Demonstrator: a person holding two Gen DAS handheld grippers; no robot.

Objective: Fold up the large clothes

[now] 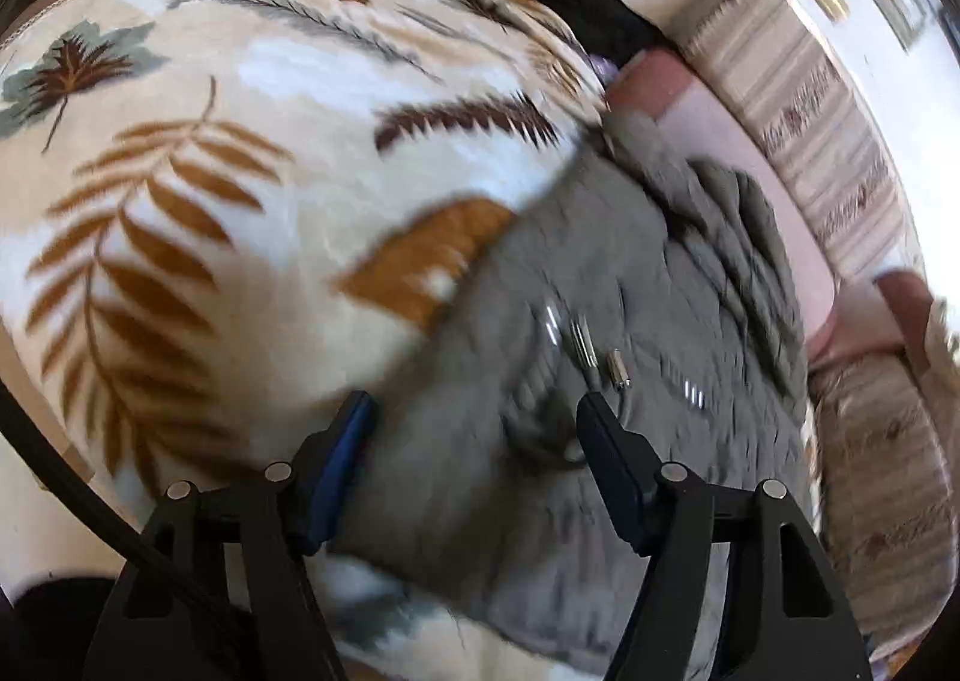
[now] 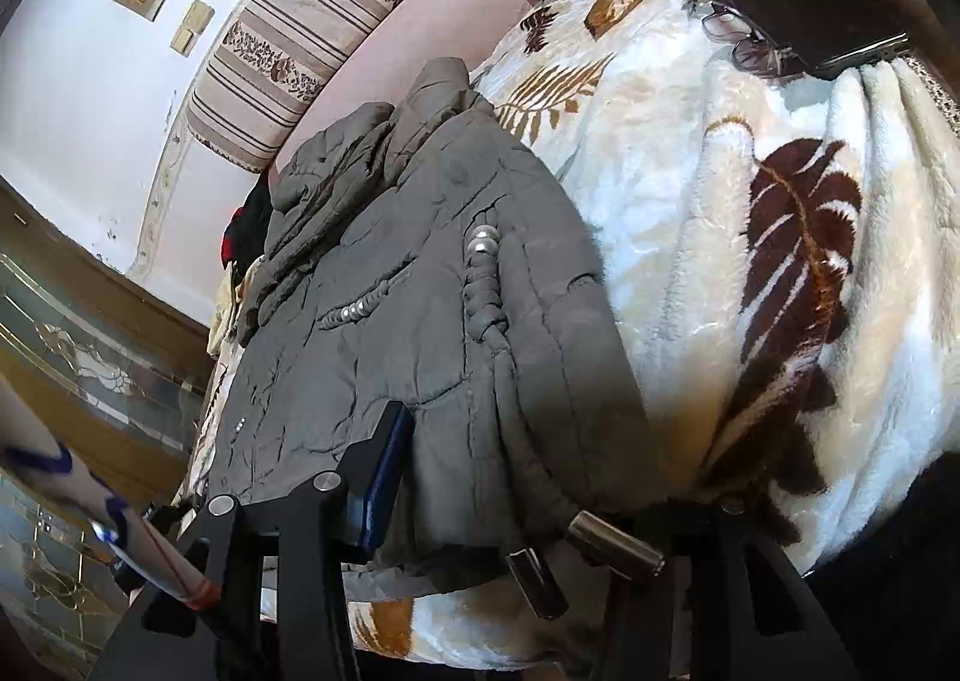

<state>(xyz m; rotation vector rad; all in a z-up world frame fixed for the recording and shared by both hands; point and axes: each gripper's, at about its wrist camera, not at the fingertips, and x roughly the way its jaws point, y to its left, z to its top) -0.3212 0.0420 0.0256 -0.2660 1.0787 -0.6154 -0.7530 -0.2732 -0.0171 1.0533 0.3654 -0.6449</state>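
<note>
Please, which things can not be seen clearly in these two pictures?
- Left wrist view: the grey jacket and left gripper are motion-blurred, so contact is unclear.
- Right wrist view: the right gripper has one finger hidden under jacket fabric.
- Right wrist view: the dark object beside the glasses is unidentifiable.

The left claw (image 1: 477, 417) hangs parted over the grey jacket (image 1: 600, 333) on a leaf-print blanket (image 1: 210, 141).
</note>
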